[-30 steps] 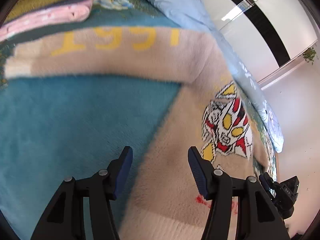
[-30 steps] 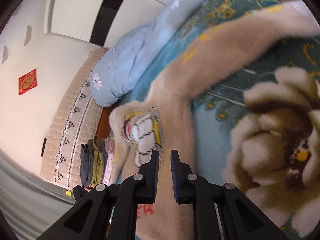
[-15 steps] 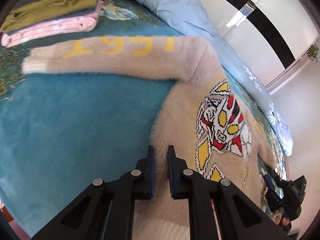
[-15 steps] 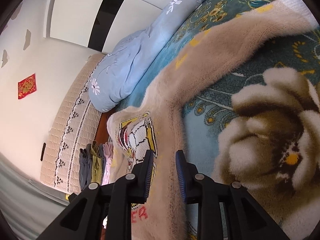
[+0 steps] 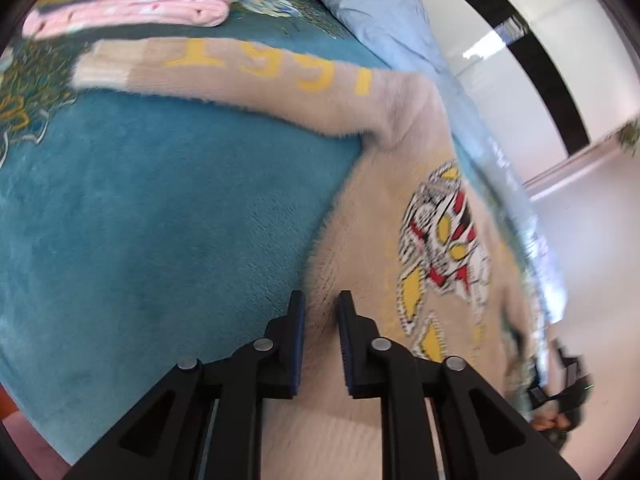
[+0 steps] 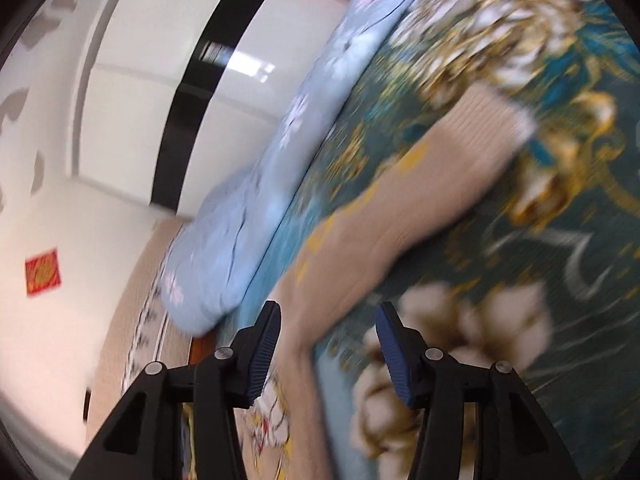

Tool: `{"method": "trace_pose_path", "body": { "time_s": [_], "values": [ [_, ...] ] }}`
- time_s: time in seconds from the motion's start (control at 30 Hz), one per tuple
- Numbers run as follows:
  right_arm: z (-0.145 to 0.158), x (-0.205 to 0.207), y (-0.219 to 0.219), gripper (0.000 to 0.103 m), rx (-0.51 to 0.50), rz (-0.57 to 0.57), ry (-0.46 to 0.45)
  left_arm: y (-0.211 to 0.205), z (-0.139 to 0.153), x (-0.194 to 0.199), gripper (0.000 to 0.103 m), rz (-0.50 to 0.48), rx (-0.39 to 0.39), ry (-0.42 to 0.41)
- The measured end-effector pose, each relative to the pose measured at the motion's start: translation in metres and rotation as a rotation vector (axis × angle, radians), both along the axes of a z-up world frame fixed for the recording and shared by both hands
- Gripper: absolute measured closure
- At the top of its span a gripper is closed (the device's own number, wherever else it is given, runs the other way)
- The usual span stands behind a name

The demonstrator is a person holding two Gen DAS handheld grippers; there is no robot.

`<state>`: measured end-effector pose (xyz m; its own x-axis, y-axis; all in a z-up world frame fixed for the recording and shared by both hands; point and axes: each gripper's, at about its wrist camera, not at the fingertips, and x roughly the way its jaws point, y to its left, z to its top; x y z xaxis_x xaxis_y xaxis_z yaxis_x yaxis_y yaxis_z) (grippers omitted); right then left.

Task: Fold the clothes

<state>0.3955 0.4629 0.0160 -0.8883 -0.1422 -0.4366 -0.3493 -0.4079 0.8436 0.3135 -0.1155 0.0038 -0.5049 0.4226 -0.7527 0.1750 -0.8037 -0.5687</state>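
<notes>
On the teal floral blanket (image 5: 140, 220), beige sweater (image 5: 372, 360) beside blue quilt (image 6: 240, 240)

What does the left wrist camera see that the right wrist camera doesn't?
Only the left wrist view shows the pile of folded clothes, the yellow numbers on a sleeve, and the left gripper nearly closed on the beige sweater. Only the right wrist view shows the red wall sign, the padded headboard and the open right gripper. Both show the sweater, the teal blanket and the blue quilt.
</notes>
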Motion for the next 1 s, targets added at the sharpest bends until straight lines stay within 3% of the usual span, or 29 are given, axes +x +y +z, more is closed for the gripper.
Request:
{"method": "trace_pose_path", "body": {
  "time_s": [0.17, 0.33, 0.53, 0.57, 0.6, 0.67, 0.73, 0.87, 1.0],
  "values": [
    [-0.014, 0.003, 0.043, 0.047, -0.086, -0.12, -0.06, -0.026, 0.017, 0.007, 0.066, 0.058, 0.054, 0.088],
    [-0.038, -0.018, 0.05, 0.044, -0.22, -0.117, -0.067, -0.04, 0.026, 0.006, 0.056, 0.086, 0.072, 0.153],
    [-0.037, -0.052, 0.055, 0.047, -0.179, -0.14, -0.069, -0.056, 0.022, 0.009, 0.055, 0.122, 0.088, 0.135],
    [-0.038, -0.053, 0.057, 0.058, -0.176, -0.137, -0.067, -0.06, 0.022, 0.01, 0.055, 0.129, 0.087, 0.135],
    [-0.038, -0.057, 0.059, 0.076, -0.169, -0.134, -0.079, -0.064, 0.022, 0.011, 0.055, 0.136, 0.086, 0.135],
    [-0.035, -0.062, 0.065, 0.089, -0.145, -0.134, -0.11, -0.07, 0.022, 0.012, 0.055, 0.154, 0.087, 0.136],
    [-0.028, -0.063, 0.072, 0.092, -0.118, -0.127, -0.113, -0.076, 0.02, 0.012, 0.055, 0.172, 0.092, 0.14],
    [0.003, -0.066, 0.085, 0.093, 0.107, -0.126, -0.175, -0.087, 0.017, 0.013, 0.055, 0.196, 0.105, 0.142],
    [0.014, -0.066, 0.092, 0.093, 0.172, -0.131, -0.212, -0.097, 0.014, 0.014, 0.055, 0.215, 0.118, 0.145]
  ]
}}
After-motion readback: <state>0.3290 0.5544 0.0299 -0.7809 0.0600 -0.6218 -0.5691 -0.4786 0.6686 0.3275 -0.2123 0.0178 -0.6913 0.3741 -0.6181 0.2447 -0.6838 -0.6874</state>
